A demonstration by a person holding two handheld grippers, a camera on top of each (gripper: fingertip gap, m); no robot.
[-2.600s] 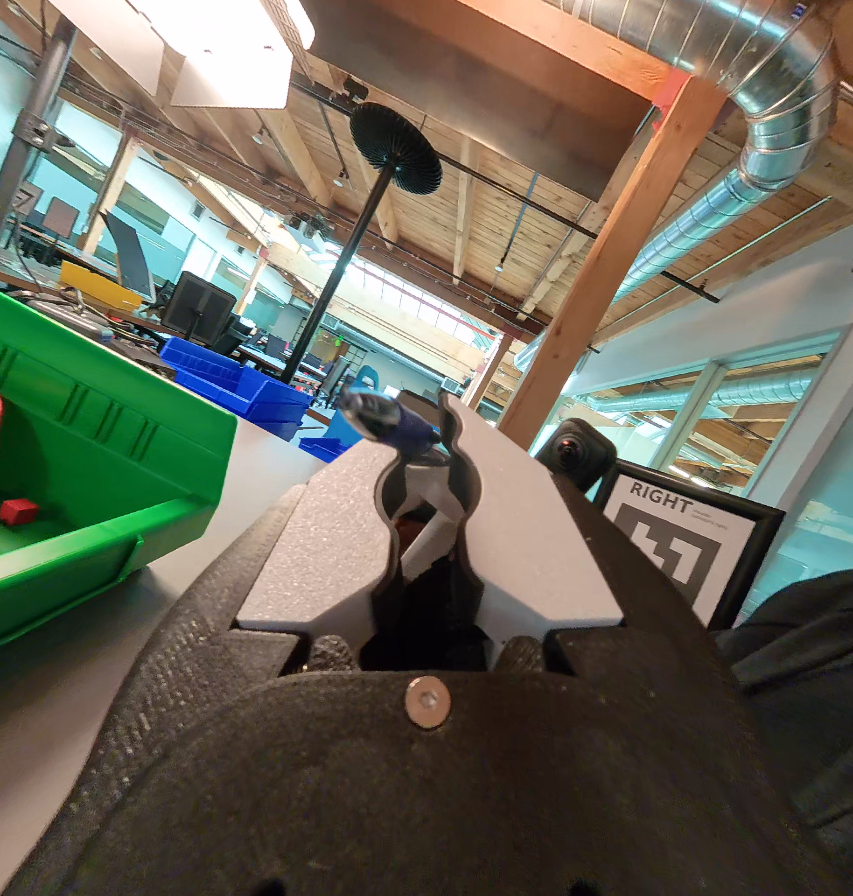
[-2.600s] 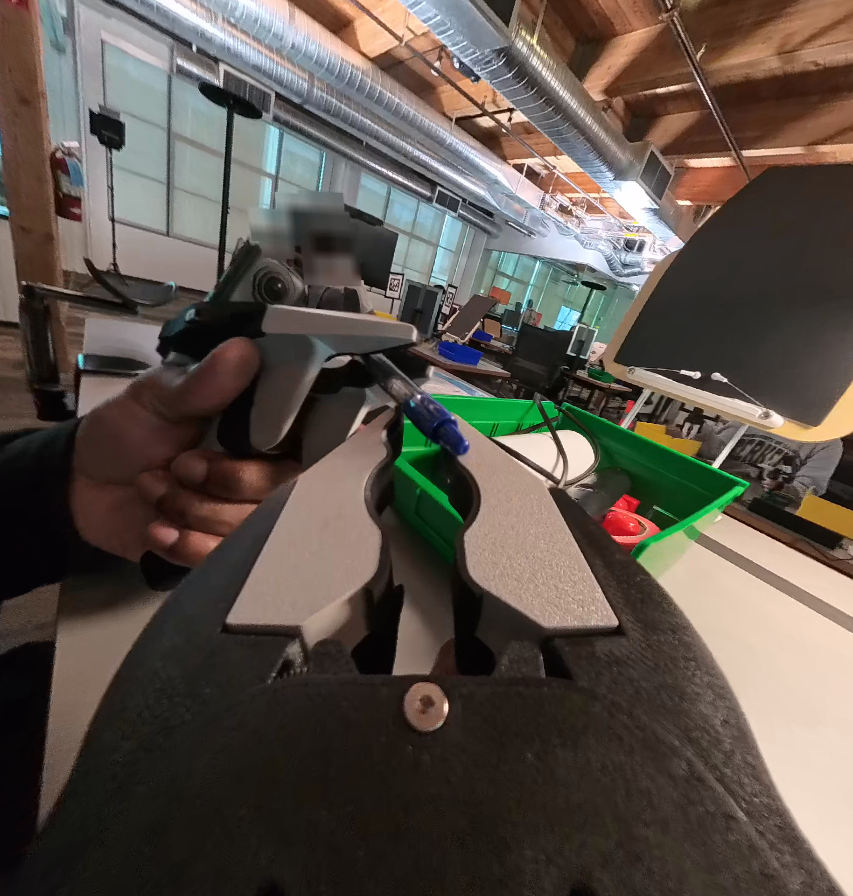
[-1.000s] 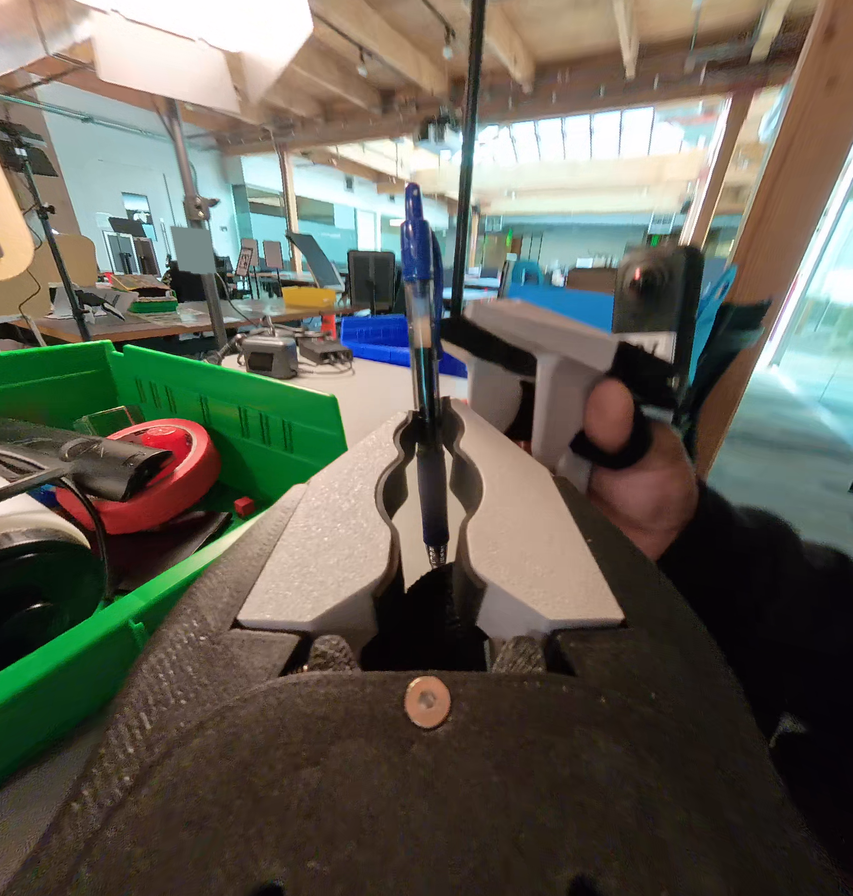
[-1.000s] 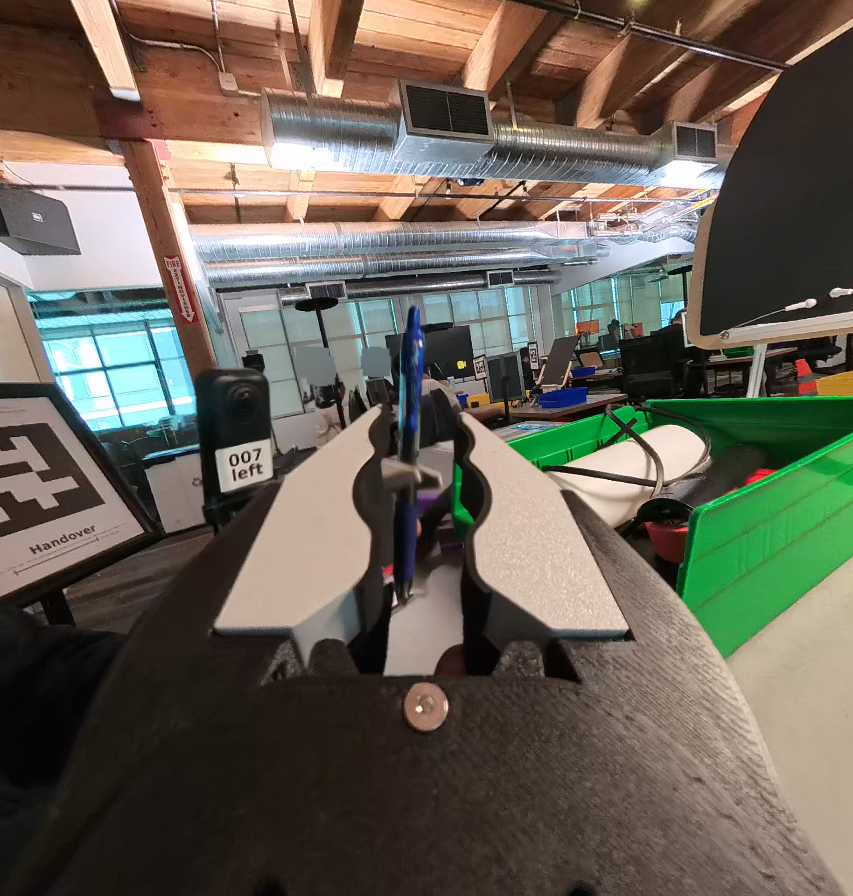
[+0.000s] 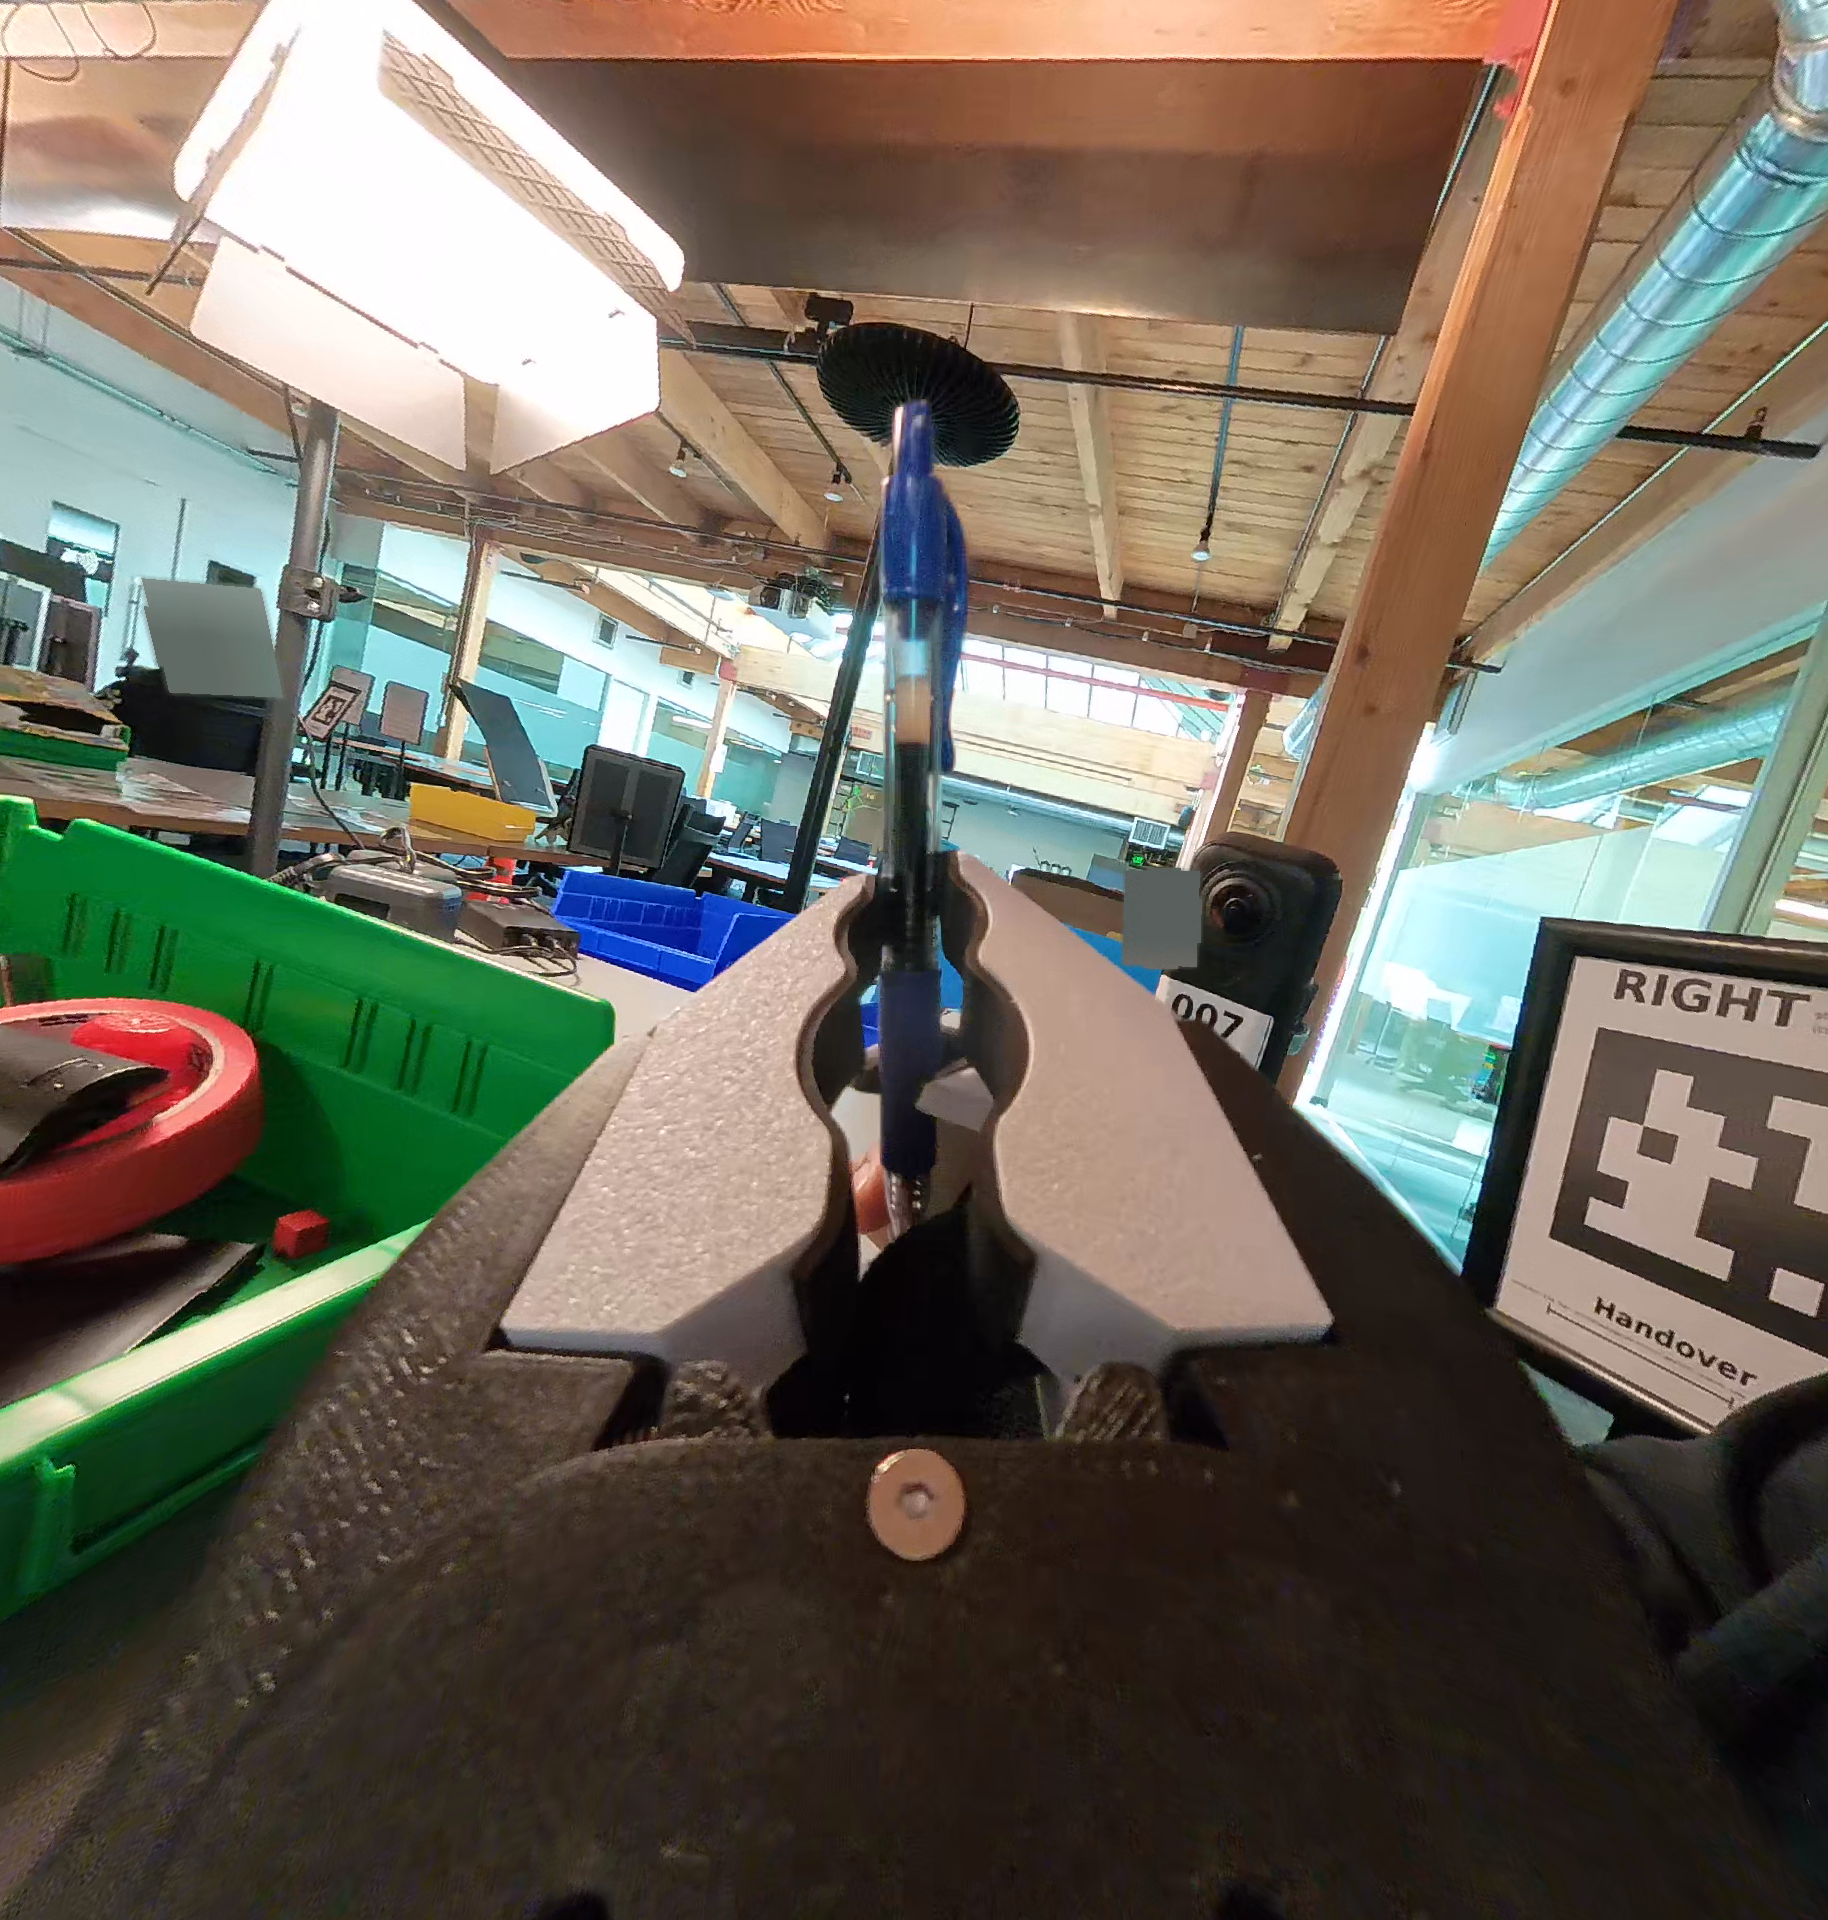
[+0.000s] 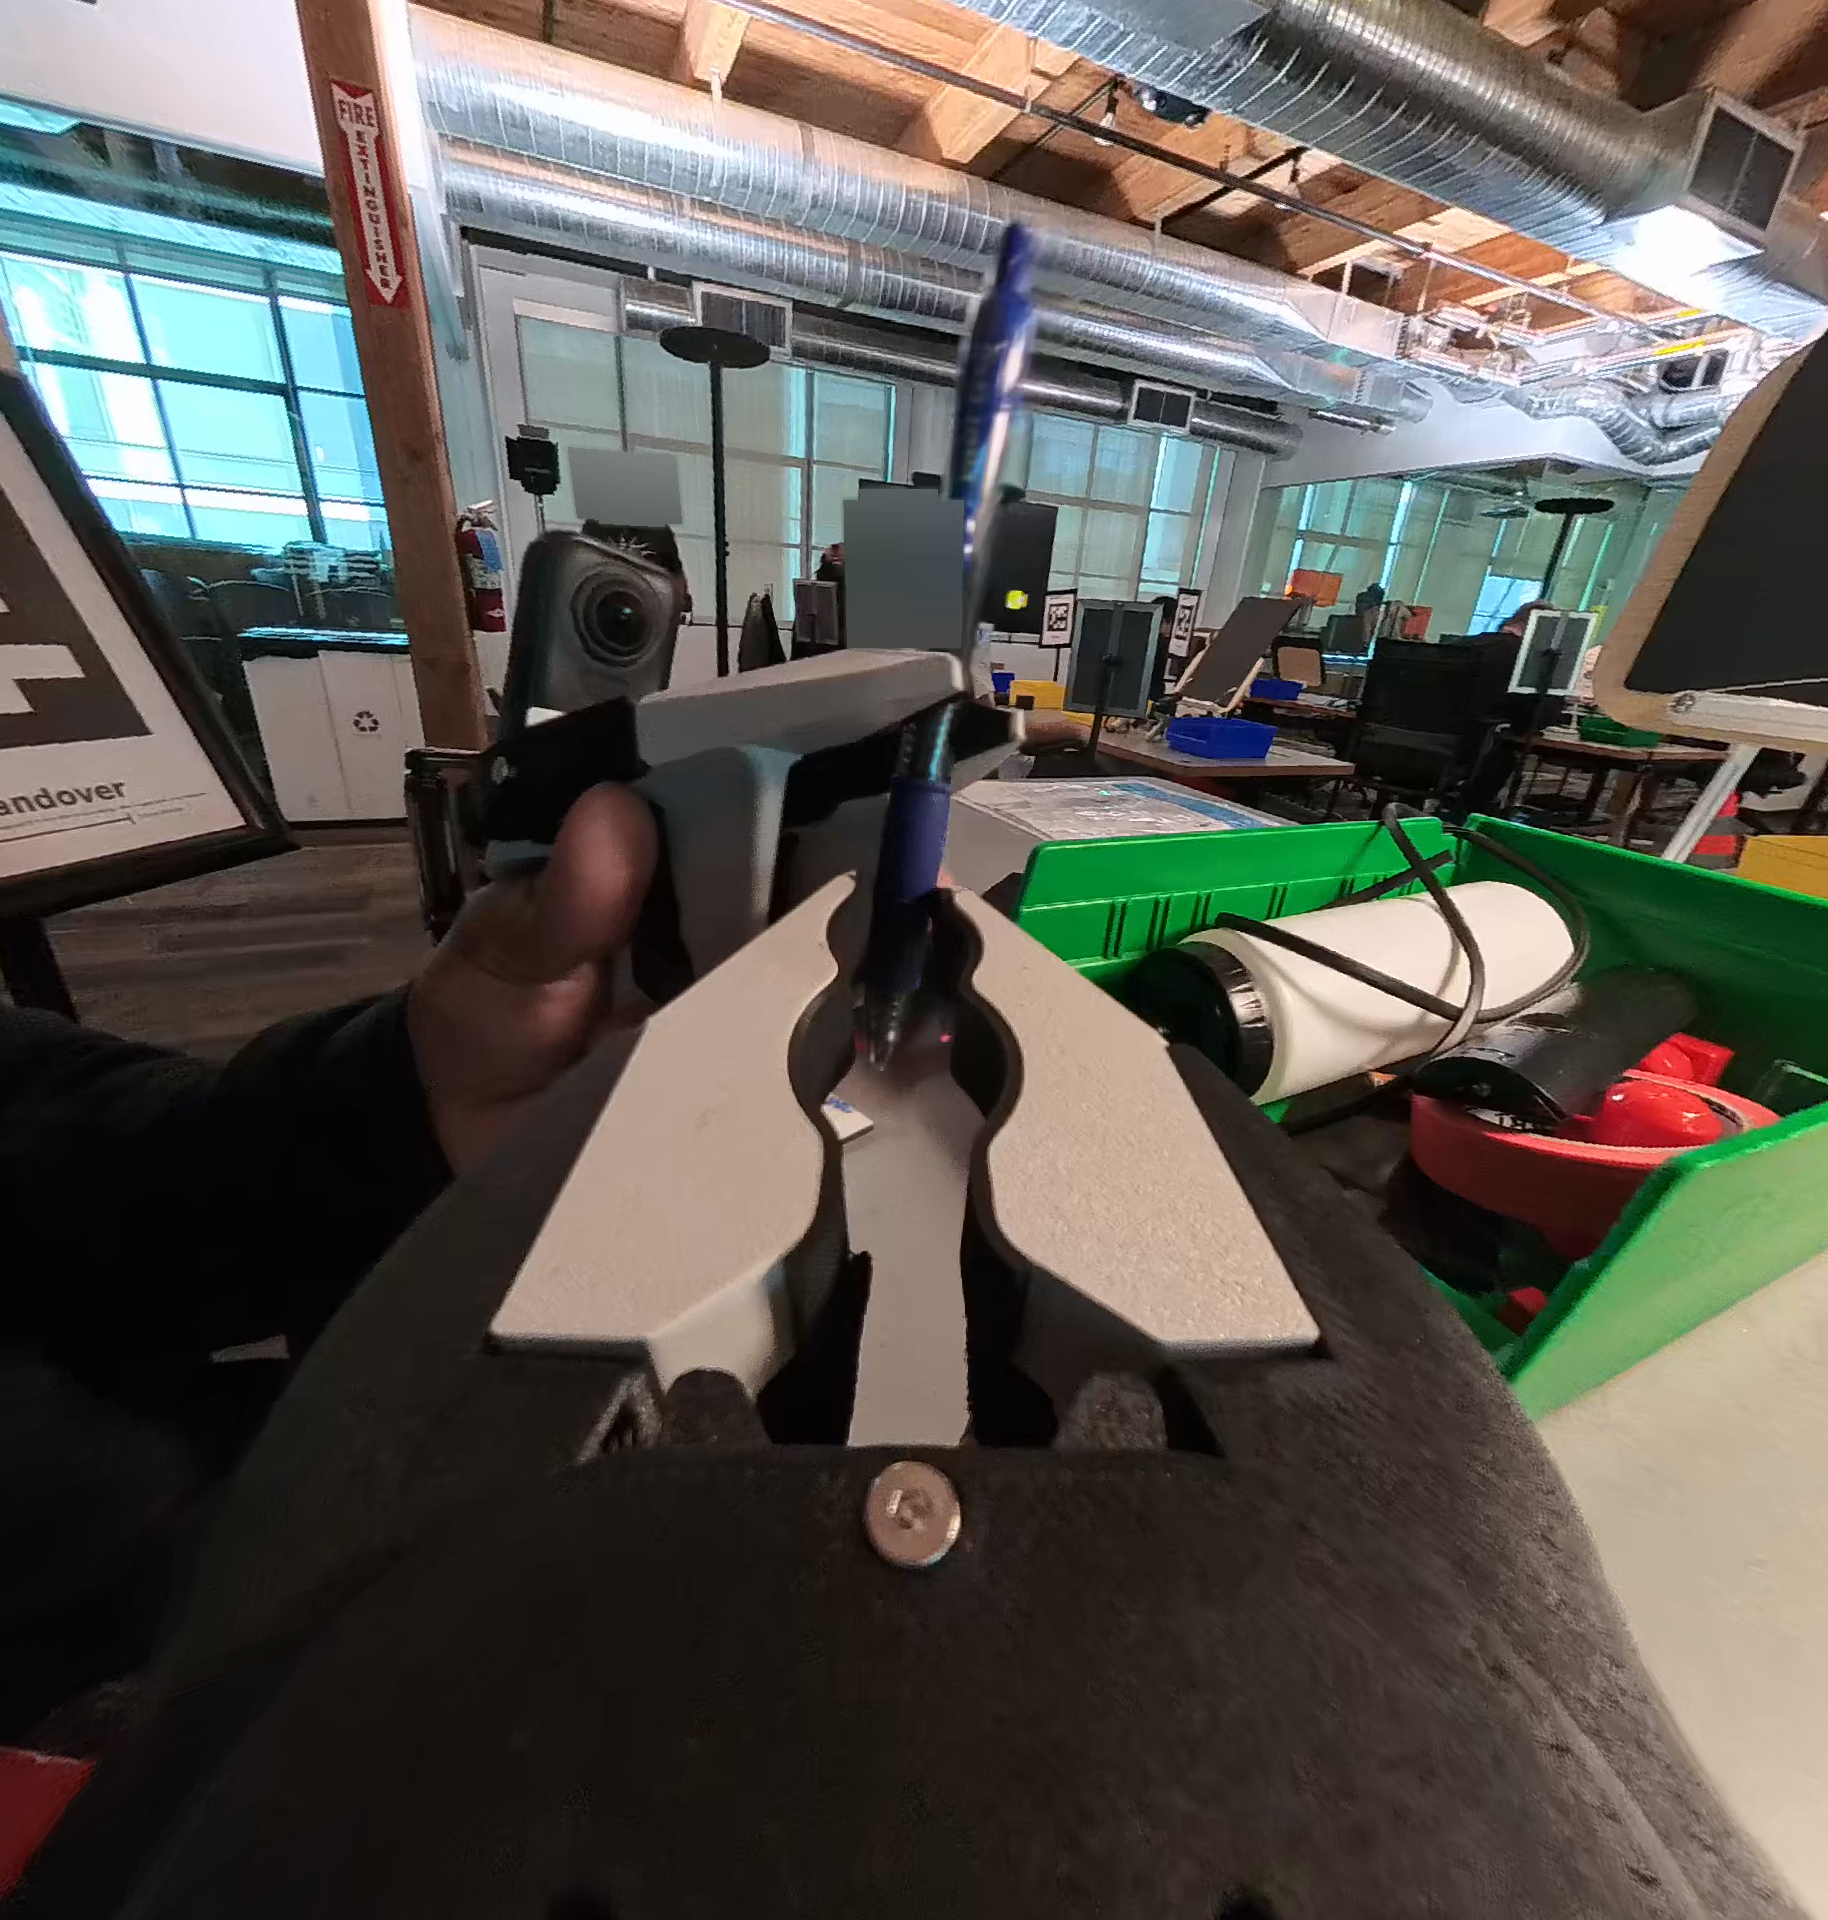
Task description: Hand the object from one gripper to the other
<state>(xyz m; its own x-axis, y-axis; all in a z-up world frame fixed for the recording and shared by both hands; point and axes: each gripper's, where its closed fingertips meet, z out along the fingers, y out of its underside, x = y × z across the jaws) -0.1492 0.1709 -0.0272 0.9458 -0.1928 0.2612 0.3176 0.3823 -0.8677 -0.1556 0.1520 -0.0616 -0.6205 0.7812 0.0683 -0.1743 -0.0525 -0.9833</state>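
Bin: green bin (image 6: 1242, 873) holds a white cylinder (image 6: 1388, 977), red tape roll (image 5: 89, 1132) and black cable (image 6: 1450, 914).
Pen: blue pen (image 5: 915, 790) upright, pinched near my left gripper (image 5: 915, 904) tips.
Right gripper (image 6: 905, 925): fingers parted, pen tip between them, ungripped.
Change: a second ago the pen sat deeper between my right fingers.

Our left gripper (image 5: 915, 914): black textured foam-like body, two pale grey grainy fingers (image 5: 681, 1164) with scalloped inner edges, one silver screw (image 5: 915, 1504) at centre. Our right gripper (image 6: 894, 914): same build, same silver screw (image 6: 912, 1512). Black camera (image 6: 603, 623) rides on left unit. We wear dark sleeves (image 6: 131, 1164).
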